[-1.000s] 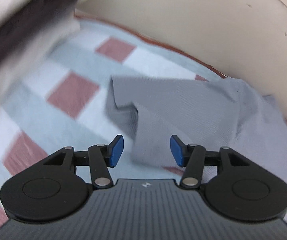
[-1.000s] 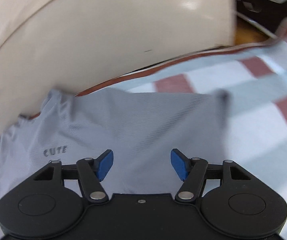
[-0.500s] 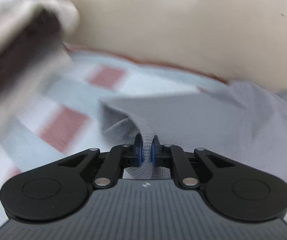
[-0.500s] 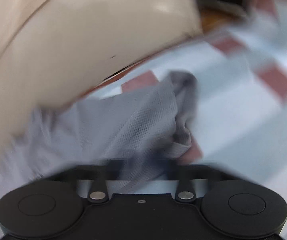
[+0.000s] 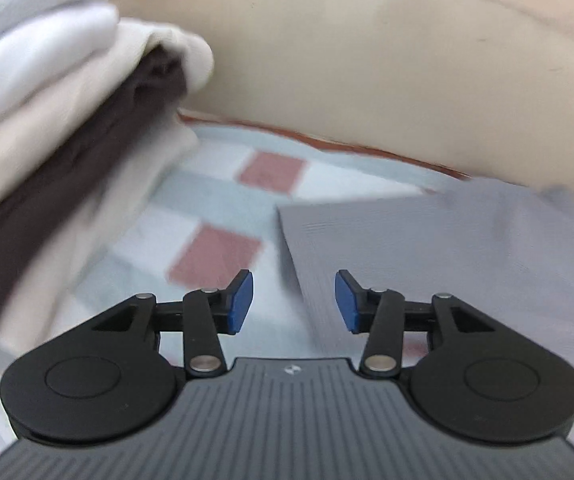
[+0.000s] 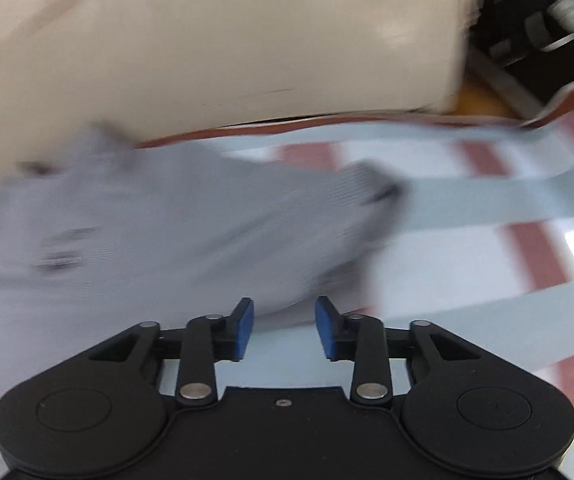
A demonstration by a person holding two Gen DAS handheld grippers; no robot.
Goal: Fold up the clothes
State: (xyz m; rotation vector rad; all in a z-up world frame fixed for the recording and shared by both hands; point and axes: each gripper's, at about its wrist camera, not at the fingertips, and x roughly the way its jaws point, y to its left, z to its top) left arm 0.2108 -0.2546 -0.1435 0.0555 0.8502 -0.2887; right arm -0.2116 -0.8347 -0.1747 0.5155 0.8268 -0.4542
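Shirt (image 5: 447,248) is lying partly folded ahead of both jaws; we are just opening them, gripping nothing, with more folds remaining.

Cloth on cloth, matt throughout — hard plastic and a few bright metal pins on the tools.

Finely ribbed, matt knit on the pale grey garment (image 5: 427,248); soft woven checked bedsheet in white, pale blue and dull red (image 5: 223,200); stacked folded cream and dark brown fabrics (image 5: 67,128), soft and dull; smooth, faintly glossy beige padded headboard (image 6: 215,48); matt black plastic left gripper (image 5: 294,304) with blue rubbery pads (image 5: 243,300) — same on the right gripper (image 6: 284,328).
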